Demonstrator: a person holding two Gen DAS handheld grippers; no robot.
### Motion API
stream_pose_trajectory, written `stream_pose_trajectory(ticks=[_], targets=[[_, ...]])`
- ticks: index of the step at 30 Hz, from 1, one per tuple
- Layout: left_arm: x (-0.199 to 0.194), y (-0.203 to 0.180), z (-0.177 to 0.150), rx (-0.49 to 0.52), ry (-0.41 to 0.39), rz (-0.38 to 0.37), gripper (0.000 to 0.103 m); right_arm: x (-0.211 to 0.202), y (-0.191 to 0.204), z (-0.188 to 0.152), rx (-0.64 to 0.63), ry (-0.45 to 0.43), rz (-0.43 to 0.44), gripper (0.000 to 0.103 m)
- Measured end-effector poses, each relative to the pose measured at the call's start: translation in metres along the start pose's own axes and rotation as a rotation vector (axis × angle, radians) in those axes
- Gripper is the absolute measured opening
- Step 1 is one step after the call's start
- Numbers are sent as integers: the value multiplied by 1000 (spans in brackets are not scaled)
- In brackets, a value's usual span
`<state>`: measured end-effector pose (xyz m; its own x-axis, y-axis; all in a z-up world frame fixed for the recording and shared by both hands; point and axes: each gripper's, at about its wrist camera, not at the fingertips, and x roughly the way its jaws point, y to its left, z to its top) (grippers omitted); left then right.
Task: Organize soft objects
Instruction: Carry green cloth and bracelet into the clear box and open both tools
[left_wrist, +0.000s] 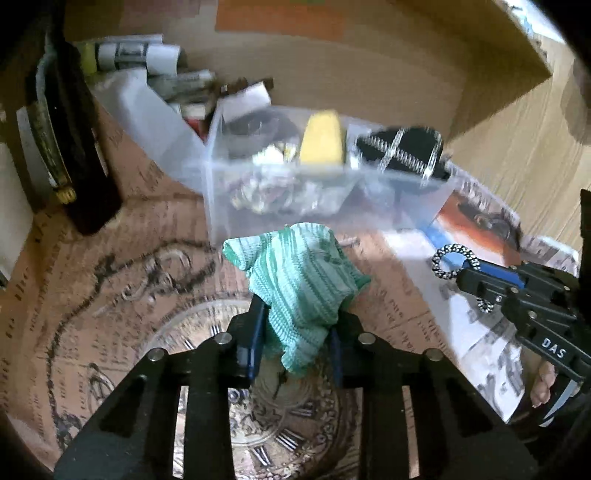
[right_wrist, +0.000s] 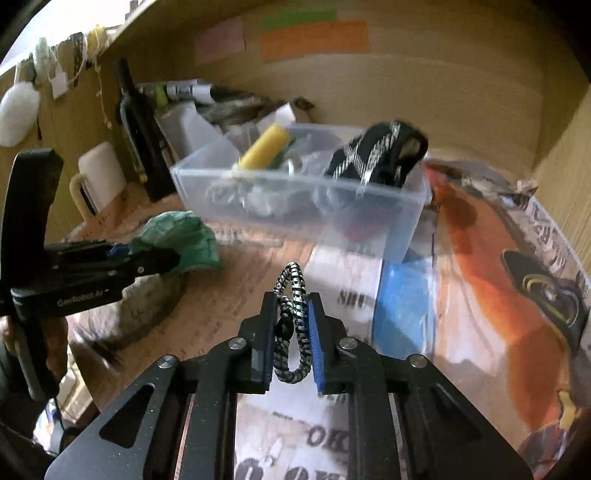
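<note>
My left gripper (left_wrist: 297, 325) is shut on a crumpled green knit cloth (left_wrist: 303, 280) and holds it just in front of a clear plastic bin (left_wrist: 221, 192). The cloth also shows at the left of the right wrist view (right_wrist: 177, 240). My right gripper (right_wrist: 293, 306) is shut on a black-and-white braided hair tie (right_wrist: 291, 325), also seen at the right of the left wrist view (left_wrist: 454, 260). The bin (right_wrist: 207, 192) holds a yellow sponge (left_wrist: 321, 140), a black patterned band (right_wrist: 376, 155) and other small items.
A dark bottle (right_wrist: 135, 125) and a white mug (right_wrist: 98, 177) stand left of the bin. Tubes and clutter (left_wrist: 147, 59) lie behind it. Printed paper (right_wrist: 498, 258) covers the desk. A wooden wall (right_wrist: 406, 85) closes the back and right.
</note>
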<state>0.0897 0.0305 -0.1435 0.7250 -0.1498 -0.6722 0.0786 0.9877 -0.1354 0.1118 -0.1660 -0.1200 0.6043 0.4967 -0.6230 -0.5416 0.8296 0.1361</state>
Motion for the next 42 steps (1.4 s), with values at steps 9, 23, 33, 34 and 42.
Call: stream_pose_trajectory(ticks=[9, 23, 33, 34, 42], targets=[[-40, 2, 42, -21, -185, 5, 29, -18, -2, 43, 17, -142, -5, 15], [-10, 16, 107, -48, -213, 27, 30, 13, 1, 99, 0, -201, -23, 15], [47, 17, 121, -45, -112, 32, 30, 67, -13, 108, 24, -85, -41, 15], [53, 17, 121, -44, -98, 31, 30, 72, -16, 107, 30, -69, -40, 15], [75, 21, 117, -71, -33, 9, 36, 86, -19, 102, 25, -31, -40, 27]])
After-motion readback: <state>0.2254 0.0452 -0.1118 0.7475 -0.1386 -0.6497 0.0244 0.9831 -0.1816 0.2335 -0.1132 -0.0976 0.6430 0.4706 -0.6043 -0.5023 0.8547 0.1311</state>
